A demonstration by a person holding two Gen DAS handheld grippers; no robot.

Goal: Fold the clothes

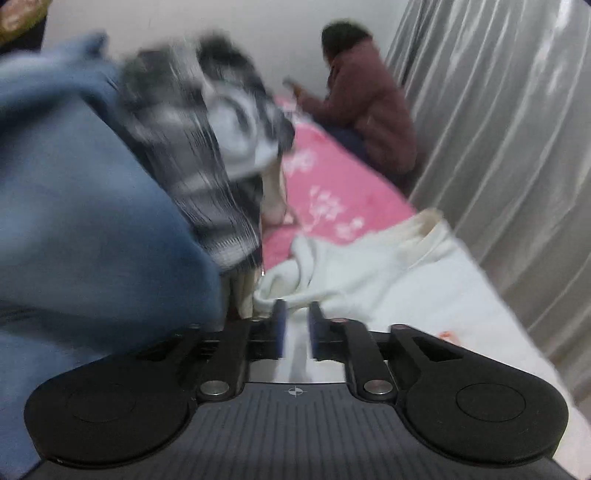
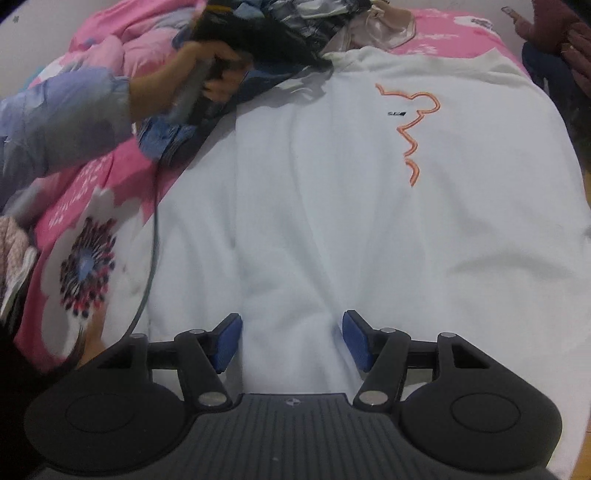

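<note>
Lying flat under wide-apart right gripper (image 2: 291,341): white sweatshirt (image 2: 332,206); nothing gripped.

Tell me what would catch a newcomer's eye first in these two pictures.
The white sweatshirt with an orange squiggle, spread flat across the pink floral bedspread, fills the right wrist view. A jumble of blue and plaid clothes looms at the left of the left wrist view, and a person in a maroon jacket sits by the curtain.

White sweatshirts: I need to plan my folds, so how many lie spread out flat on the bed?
1. The white sweatshirt with an orange squiggle lies flat across the pink bedspread. More may be hidden in the clothes pile beyond it.
</note>
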